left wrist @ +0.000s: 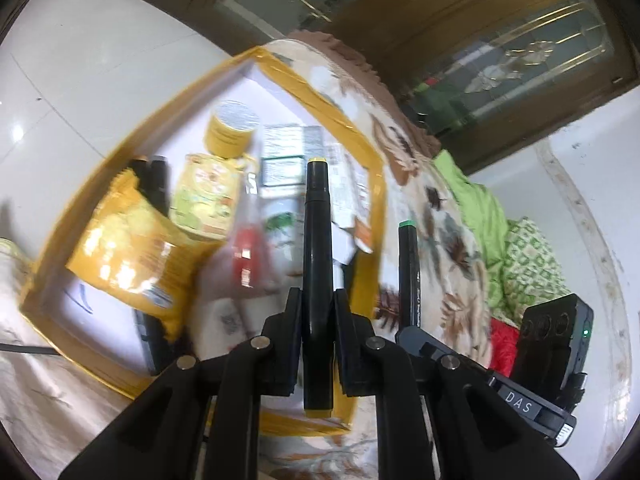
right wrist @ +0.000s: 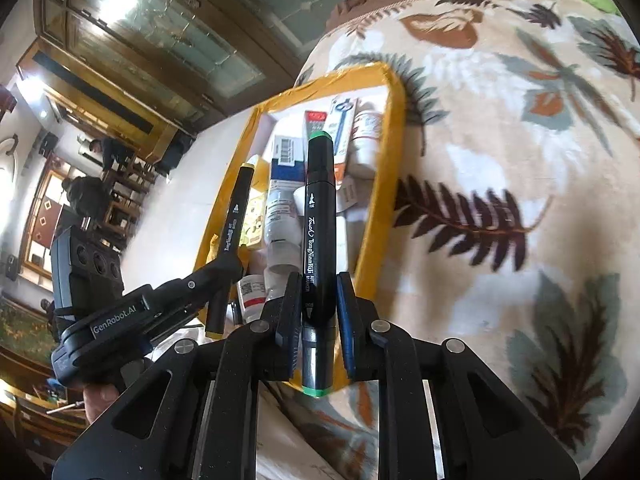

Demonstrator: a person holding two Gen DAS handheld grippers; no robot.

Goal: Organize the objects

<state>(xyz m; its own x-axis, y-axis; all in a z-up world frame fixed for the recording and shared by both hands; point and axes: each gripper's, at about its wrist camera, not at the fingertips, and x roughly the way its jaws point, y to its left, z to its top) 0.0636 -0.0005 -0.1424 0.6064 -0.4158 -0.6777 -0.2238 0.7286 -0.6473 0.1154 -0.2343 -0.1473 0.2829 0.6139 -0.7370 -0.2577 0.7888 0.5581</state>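
Note:
My left gripper [left wrist: 317, 308] is shut on a black art marker with yellow end caps [left wrist: 317, 240], held upright over a yellow-edged box [left wrist: 320, 98]. The box holds a yellow snack bag [left wrist: 132, 256], a yellow pouch [left wrist: 206, 196], a yellow tub [left wrist: 231, 130] and small cartons. My right gripper [right wrist: 318, 292] is shut on a black marker with green end caps [right wrist: 318, 220], above the same box [right wrist: 394, 120]. In the right wrist view the left gripper [right wrist: 230, 260] and its yellow-capped marker [right wrist: 234, 216] hang at the left. The green-capped marker [left wrist: 409, 268] shows at the right in the left wrist view.
The box lies on a cream blanket with a leaf print [right wrist: 520, 160]. Green bedding [left wrist: 472, 200] and a red cloth [left wrist: 504, 340] lie beyond the blanket's edge. White floor [left wrist: 80, 80] and brown glass doors [left wrist: 520, 40] surround it. People stand far off [right wrist: 86, 196].

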